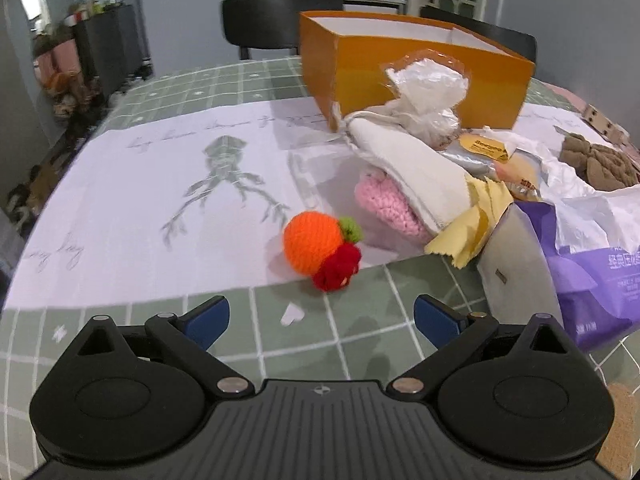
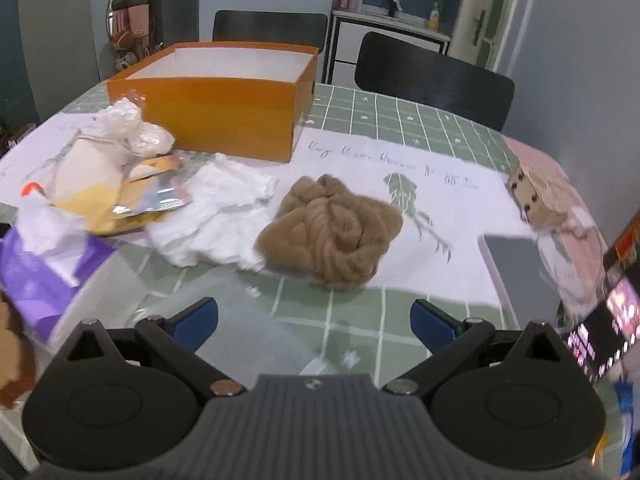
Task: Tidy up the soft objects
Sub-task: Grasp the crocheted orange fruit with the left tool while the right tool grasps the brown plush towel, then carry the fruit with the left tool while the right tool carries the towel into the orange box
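Yarn, knitted into a round orange ball [image 1: 310, 242] with a red tuft, lies just ahead of the left gripper [image 1: 321, 314], whose fingers stand apart. A fuzzy brown bundle [image 2: 332, 230] lies ahead of the right gripper [image 2: 314, 316], fingers likewise apart, before an orange cardboard box [image 2: 224, 120].

Green grid tablecloth [image 2: 400, 120], black chairs [image 2: 434, 80], white squid-print paper [image 1: 160, 184], grey tablet [image 2: 516, 272], dotted cardboard block [image 2: 530, 194]

Knitted fruit [image 1: 320, 250] left of the pile, box [image 1: 400, 60] behind, scrunchie [image 2: 332, 232] right.
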### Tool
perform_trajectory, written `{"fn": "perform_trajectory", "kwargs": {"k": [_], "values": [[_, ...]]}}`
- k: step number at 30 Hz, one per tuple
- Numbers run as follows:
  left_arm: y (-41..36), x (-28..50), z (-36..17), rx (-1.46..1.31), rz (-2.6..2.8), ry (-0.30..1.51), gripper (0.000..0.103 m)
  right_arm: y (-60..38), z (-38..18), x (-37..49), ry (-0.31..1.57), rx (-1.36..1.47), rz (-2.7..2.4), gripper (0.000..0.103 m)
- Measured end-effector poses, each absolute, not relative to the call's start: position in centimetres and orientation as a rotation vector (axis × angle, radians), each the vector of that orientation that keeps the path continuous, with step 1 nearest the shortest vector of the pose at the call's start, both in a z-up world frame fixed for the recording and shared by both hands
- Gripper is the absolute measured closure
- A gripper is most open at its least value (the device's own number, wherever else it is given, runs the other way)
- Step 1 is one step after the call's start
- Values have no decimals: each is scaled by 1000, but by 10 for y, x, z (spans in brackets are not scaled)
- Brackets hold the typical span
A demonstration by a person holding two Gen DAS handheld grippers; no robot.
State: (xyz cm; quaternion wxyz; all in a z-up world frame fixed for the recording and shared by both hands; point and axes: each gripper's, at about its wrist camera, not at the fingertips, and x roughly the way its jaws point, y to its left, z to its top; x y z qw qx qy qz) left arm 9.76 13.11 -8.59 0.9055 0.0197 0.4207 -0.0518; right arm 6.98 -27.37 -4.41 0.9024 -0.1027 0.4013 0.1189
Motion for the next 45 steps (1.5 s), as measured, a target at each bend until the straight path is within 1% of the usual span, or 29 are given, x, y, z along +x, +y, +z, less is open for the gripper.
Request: {"fn": "perform_trajectory", "kwargs": {"k": [4,11,14,16,17,18,23,25,27,29,31,32,33,36,37,39,45], "values": [[130,113,-92,47,-170,878,0,-283,-52,95,809,-235,290,3],[117,126,-101,163,-181,860,0,-287,-69,140,849,-194,321,3],[120,132,-103,150,-190,866,0,-276,-75,152,856,-195,350,3],[124,135,-104,125,-193,867,7,-267,-79,159,862,-210,363,3],[126,138,-105,114,-188,869,14,-265,-81,162,867,-217,366,3],[127,139,-104,110,-181,869,18,-261,-83,165,870,-226,360,3],[130,143,-104,112,-165,852,20,-257,-91,182,873,-246,313,3],[130,145,-105,111,-164,854,22,-260,-95,190,878,-249,289,3],[130,147,-106,112,-161,858,28,-263,-100,197,901,-245,275,3],[130,148,-107,108,-158,852,29,-269,-104,203,926,-219,270,3],[131,149,-107,105,-153,850,31,-273,-107,206,938,-194,272,5],[131,149,-107,106,-152,849,32,-273,-107,206,941,-189,273,8],[130,149,-107,106,-153,850,36,-273,-108,206,944,-191,277,13],[129,149,-106,111,-156,853,43,-271,-108,203,950,-199,293,23],[129,148,-106,112,-159,854,44,-270,-107,202,951,-202,295,25],[129,147,-106,108,-166,856,45,-269,-106,200,948,-209,299,30],[137,141,-99,133,-162,857,45,-273,-99,194,956,-219,296,39]]}}
